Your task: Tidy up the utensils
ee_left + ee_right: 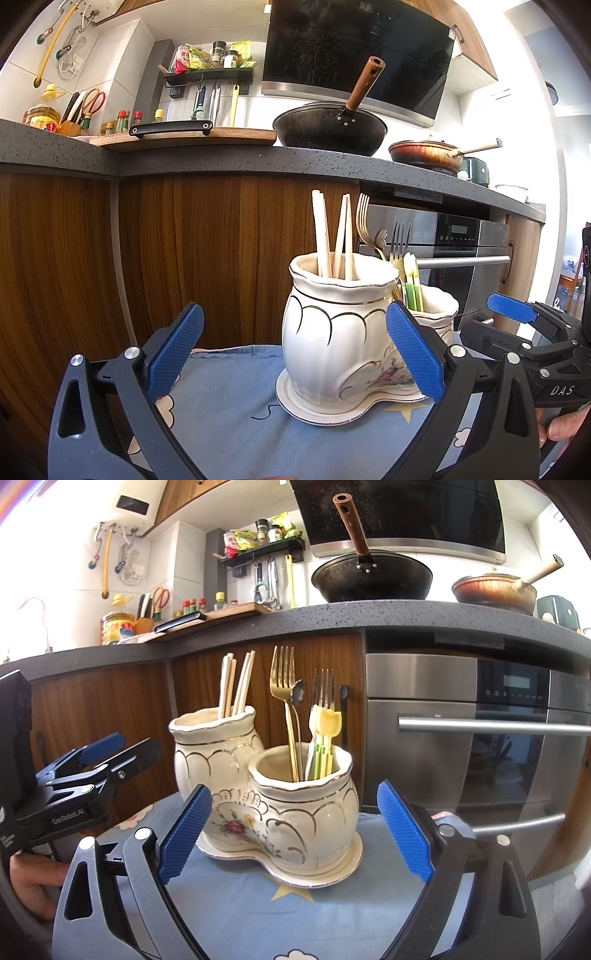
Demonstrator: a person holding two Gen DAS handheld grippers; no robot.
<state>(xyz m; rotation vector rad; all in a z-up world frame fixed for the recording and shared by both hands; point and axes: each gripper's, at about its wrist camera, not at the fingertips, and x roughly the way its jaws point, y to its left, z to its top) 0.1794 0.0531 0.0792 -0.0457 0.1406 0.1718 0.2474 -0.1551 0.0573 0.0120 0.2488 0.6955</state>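
We found the double ceramic utensil holder [280, 805] standing upright on its white saucer [332, 875], on a blue patterned cloth [258, 915] in front of the kitchen counter [332, 616]. Chopsticks [236, 683] stood in the taller pot; a gold fork [282, 679], a steel fork [325, 690] and yellow-green plastic picks [325, 738] stood in the shorter one. The left gripper [295, 354] was spread wide, empty, its right pad in front of the taller pot (contact could not be confirmed). The right gripper [295, 830] was likewise spread and held nothing, its pads flanking the holder.
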